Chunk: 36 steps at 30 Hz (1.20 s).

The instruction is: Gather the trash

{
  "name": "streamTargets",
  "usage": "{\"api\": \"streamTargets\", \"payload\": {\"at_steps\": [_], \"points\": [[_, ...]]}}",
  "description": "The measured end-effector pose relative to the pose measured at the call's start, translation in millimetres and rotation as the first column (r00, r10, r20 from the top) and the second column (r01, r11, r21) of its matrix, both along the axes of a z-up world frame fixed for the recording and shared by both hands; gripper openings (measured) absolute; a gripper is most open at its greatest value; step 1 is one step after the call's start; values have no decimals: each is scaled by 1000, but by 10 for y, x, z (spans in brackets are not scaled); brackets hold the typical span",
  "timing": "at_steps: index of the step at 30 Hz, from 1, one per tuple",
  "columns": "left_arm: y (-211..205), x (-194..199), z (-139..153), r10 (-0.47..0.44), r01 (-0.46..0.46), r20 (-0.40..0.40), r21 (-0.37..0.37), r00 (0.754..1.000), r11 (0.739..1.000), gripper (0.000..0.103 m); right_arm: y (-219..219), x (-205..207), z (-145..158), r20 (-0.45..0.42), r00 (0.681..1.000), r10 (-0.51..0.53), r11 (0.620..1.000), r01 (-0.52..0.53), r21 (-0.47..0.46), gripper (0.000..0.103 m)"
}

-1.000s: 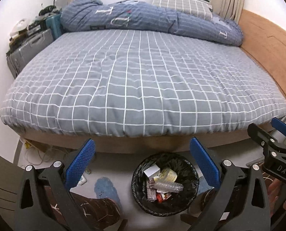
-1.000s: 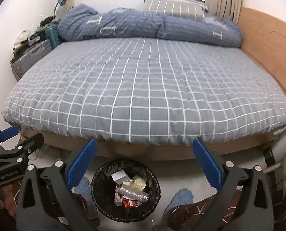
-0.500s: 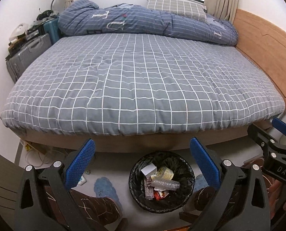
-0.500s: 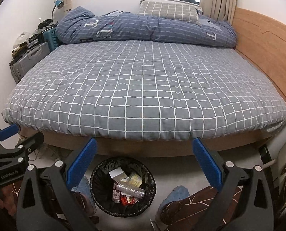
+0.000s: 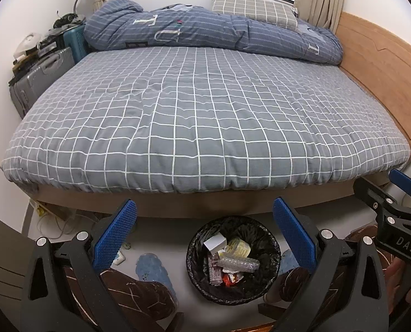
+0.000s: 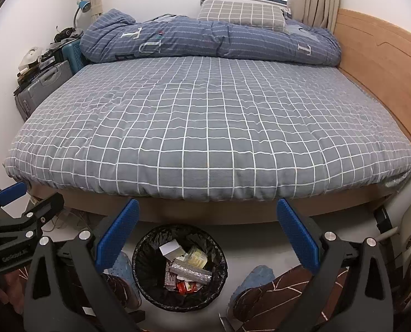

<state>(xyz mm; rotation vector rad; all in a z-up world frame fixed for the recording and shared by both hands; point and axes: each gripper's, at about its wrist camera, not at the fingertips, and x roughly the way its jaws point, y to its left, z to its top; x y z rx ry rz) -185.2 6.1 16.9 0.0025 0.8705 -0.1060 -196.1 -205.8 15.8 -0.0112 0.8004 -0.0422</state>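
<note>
A round bin [image 5: 197, 282] [image 6: 144, 285] lined with a black bag stands on the floor at the foot of the bed. It holds several pieces of trash [image 5: 230, 260] [image 6: 187, 268]: a white box, a yellow wrapper, a clear crumpled bottle, red and dark packets. My left gripper [image 5: 204, 221] hangs open above the bin with nothing between its blue pads. In its own view my right gripper [image 6: 208, 221] is open and empty too, above and right of the bin. Each gripper shows at the edge of the other's view: the right gripper [image 5: 382, 191] and the left gripper [image 6: 34, 196].
A wide bed [image 5: 205, 116] [image 6: 211, 127] with a grey checked cover fills the middle, a blue duvet [image 5: 205, 30] and pillow at the back. Suitcases [image 5: 39, 74] stand at the left wall, a wooden headboard [image 5: 382, 77] at the right. A person's slippered feet [image 6: 258, 282] flank the bin.
Both grippers have risen and drawn back from the bed, so more of the window and headboard shows and the bin looks smaller. The jaws have stayed open.
</note>
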Motion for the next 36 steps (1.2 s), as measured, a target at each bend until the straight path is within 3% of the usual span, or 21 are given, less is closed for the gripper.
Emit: {"api": "streamTargets", "payload": {"at_steps": [21,36], "points": [[6,33,-3,33,-32,-9,34,999,999,97,-6,-1,-26,-6,1000,-2,1000,2,2,95],[-33,11,-30,4,-3,-12,42,1000,999,97,36,18,-55,-11,1000,7,1000,-7,-2,95]]}}
